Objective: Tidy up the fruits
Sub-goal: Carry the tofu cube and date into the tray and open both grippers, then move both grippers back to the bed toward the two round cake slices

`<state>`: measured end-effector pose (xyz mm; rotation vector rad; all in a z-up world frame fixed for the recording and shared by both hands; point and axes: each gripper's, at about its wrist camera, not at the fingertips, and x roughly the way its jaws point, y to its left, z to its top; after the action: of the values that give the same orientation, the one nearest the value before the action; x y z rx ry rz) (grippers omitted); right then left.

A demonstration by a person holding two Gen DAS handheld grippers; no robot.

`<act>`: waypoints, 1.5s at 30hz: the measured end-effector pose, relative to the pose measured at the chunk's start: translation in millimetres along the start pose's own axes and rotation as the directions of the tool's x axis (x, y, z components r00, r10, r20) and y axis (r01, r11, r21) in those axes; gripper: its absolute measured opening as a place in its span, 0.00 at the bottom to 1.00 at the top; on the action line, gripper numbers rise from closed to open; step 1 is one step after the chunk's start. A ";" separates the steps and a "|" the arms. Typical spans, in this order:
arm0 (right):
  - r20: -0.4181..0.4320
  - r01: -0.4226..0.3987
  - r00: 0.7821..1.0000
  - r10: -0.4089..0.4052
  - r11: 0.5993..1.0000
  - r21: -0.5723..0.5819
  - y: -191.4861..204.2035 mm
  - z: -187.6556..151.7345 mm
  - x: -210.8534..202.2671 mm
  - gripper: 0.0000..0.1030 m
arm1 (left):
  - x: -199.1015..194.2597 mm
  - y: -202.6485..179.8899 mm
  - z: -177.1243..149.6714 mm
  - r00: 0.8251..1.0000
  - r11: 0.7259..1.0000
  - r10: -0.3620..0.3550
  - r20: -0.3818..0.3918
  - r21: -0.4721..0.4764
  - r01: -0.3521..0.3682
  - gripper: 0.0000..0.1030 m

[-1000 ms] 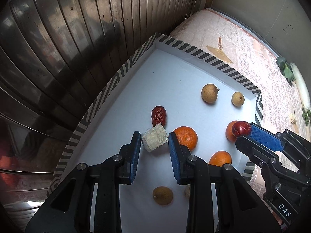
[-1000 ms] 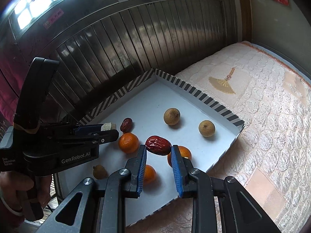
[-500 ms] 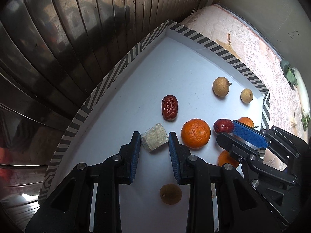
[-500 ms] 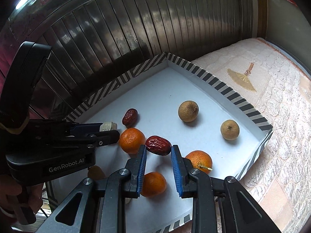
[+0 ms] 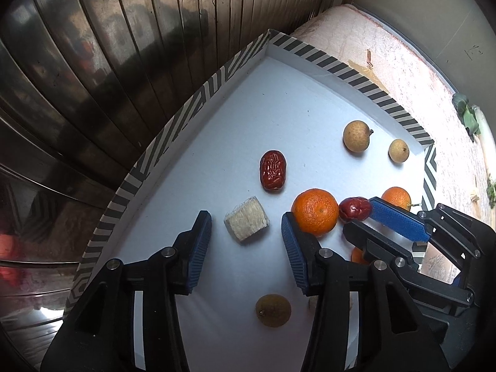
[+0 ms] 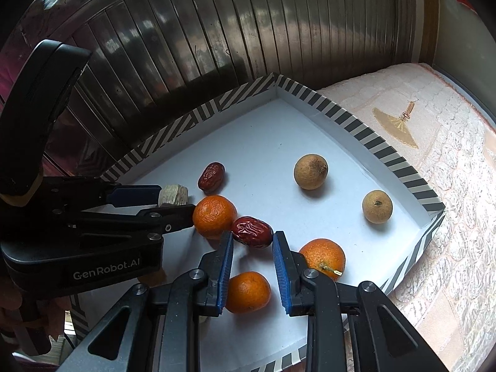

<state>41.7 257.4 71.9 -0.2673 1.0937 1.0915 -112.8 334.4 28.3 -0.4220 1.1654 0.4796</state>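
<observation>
Left tongs (image 5: pixel 246 237) have just been opening: jaws now stand apart with the pale fibrous chunk (image 5: pixel 246 227) lying loose between them on the tray (image 5: pixel 198 105) floor, neither pad touching it. The right pad's tip sits against the big orange (image 5: pixel 314 216).

Right tongs (image 6: pixel 252 241) are nearly closed, pinching a red date (image 6: pixel 251 231) at the fingertips, low over the tray and just right of the big orange (date and orange look to be touching in the right wrist view).

Rest of the fruit is in the tray:
- second date (image 5: pixel 272 170) lies far of the chunk
- two longans (image 6: pixel 310 171) (image 6: pixel 377 206) sit toward the far-right corner
- orange with stem (image 6: pixel 323 259) is near the right wall
- another orange (image 6: pixel 247 292) is under the right tongs
- a darker longan (image 5: pixel 273 310) lies near, beneath the left tongs

Tray sits on a quilted bed (image 6: pixel 446 161), beside ribbed metal panels.
</observation>
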 end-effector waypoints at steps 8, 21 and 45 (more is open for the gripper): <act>0.028 -0.007 1.000 0.006 1.000 0.030 -5.6 -2.6 -12.7 0.25 | -8.8 -4.4 1.0 1.000 1.000 0.014 0.024 0.004 -0.014 0.46; 0.124 0.015 0.992 -0.030 0.993 0.119 -25.4 -19.4 -61.0 0.25 | -28.0 -33.7 8.7 0.996 0.997 -0.064 0.066 0.046 0.061 0.70; 0.153 0.159 0.963 -0.224 0.922 0.352 -101.9 -102.4 -137.9 0.25 | -23.1 -185.5 10.7 0.989 0.953 -0.130 0.065 0.282 0.107 0.70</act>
<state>61.0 61.0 102.6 0.0044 1.0383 0.7224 -7.6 184.2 66.2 -0.2242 1.1003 0.2212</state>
